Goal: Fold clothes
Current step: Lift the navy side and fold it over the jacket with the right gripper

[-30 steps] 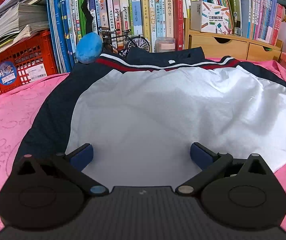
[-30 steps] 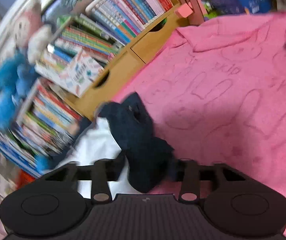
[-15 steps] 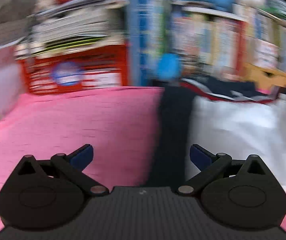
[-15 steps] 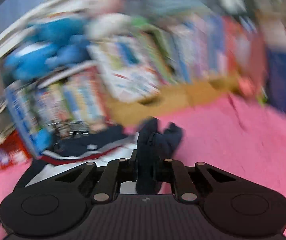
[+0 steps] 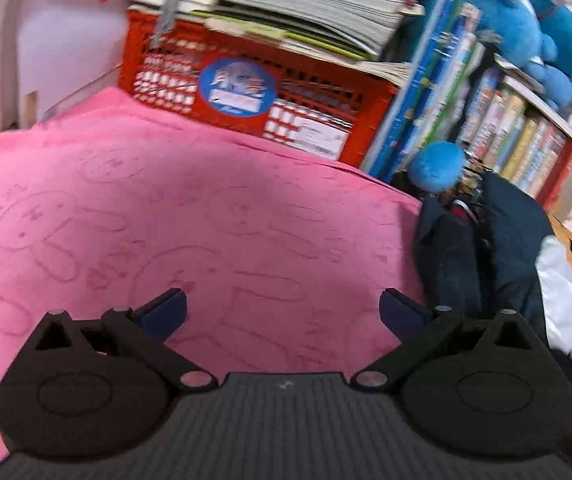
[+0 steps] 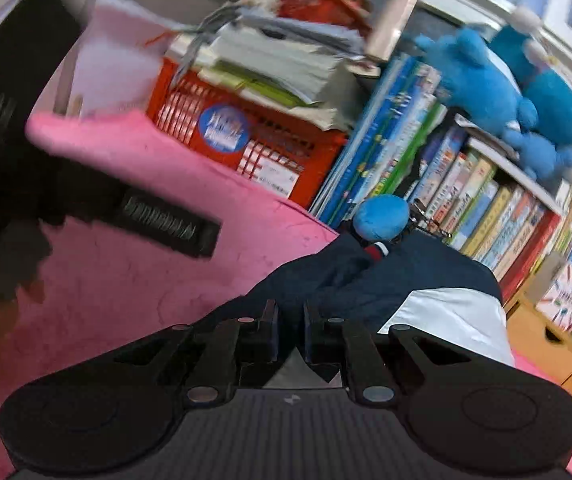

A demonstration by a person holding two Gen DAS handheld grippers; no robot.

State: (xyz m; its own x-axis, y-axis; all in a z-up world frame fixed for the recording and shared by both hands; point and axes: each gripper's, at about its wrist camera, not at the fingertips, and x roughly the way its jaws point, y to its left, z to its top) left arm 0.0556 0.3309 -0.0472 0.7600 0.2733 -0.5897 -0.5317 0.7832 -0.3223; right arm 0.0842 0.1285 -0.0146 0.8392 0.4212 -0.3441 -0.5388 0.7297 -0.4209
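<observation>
Two grippers here: the right gripper [image 6: 289, 330] is pinched tight on soft navy jacket [image 6: 386, 276] fabric, bunched near the far books [image 6: 466, 188]. Left gripper [image 5: 282, 310] hangs spread wide over fuzzy pink blanket [image 5: 166, 220], jacket to its right.

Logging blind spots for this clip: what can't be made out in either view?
- Right wrist: the right tongs pinch the jacket; the gripped part is hidden between the fingers.
- Right wrist: dark blurred shape at left; identity unclear.
- Left wrist: jacket's right side is cut off by the edge.
- Both: book spines unreadable.
</observation>
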